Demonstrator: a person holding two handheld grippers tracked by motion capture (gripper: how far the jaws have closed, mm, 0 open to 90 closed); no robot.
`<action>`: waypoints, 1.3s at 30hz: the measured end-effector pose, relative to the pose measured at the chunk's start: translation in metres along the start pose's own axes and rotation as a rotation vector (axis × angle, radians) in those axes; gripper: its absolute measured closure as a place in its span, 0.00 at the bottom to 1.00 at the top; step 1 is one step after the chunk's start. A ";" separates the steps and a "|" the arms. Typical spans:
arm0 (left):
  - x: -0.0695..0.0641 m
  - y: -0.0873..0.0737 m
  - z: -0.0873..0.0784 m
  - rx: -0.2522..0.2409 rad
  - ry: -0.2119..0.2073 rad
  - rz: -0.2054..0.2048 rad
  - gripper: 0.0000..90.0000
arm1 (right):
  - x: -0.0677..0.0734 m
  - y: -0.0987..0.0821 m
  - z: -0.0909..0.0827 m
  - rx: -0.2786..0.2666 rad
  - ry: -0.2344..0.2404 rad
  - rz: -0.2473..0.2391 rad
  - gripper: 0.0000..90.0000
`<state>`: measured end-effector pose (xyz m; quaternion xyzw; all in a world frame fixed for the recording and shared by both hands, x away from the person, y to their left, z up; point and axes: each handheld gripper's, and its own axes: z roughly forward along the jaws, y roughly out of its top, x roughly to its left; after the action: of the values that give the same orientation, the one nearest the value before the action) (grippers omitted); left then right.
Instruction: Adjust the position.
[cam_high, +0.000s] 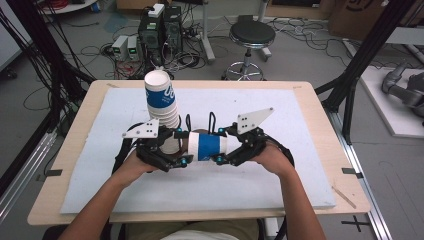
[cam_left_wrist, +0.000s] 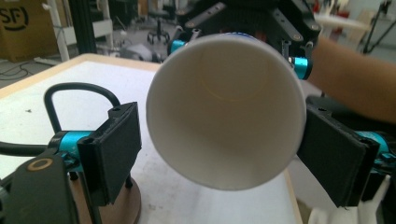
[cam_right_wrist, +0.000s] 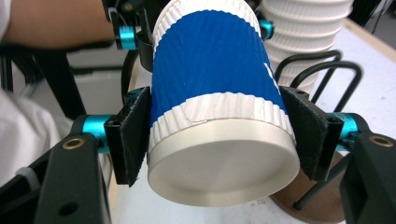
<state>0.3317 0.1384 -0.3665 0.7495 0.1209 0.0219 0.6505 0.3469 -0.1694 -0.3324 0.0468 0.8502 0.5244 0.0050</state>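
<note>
Blue/white ribbed paper cup (cam_high: 209, 146) lying sideways above table, w/ mouth facing left.

left gripper (cam_high: 187, 161): black linkage frame, cyan metal collars at the joints, brass-ringed screw holes
right gripper (cam_high: 216, 146): same black frame, cyan collars, brass-ringed holes on both arms
fingers (cam_right_wrist: 133, 135): flat black rectangular pads with a rough, textured face
plates: white three-cornered plate on top of each gripper, each with a few small black dots
cables: black cables looping off each gripper body
clothing: bare forearms; a white garment shows at the near edge
</note>
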 end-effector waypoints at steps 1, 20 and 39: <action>0.001 -0.001 0.000 -0.014 0.002 -0.011 0.18 | -0.001 -0.001 -0.001 -0.016 -0.007 0.009 0.33; -0.001 -0.001 0.002 0.014 -0.014 0.010 0.27 | -0.004 -0.008 0.012 -0.024 0.045 0.043 0.34; -0.009 0.018 0.002 0.287 0.088 0.069 0.26 | 0.014 0.008 0.021 0.206 -0.149 -0.108 0.18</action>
<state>0.3261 0.1321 -0.3484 0.8368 0.1254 0.0593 0.5297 0.3351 -0.1456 -0.3344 0.0401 0.8981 0.4284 0.0914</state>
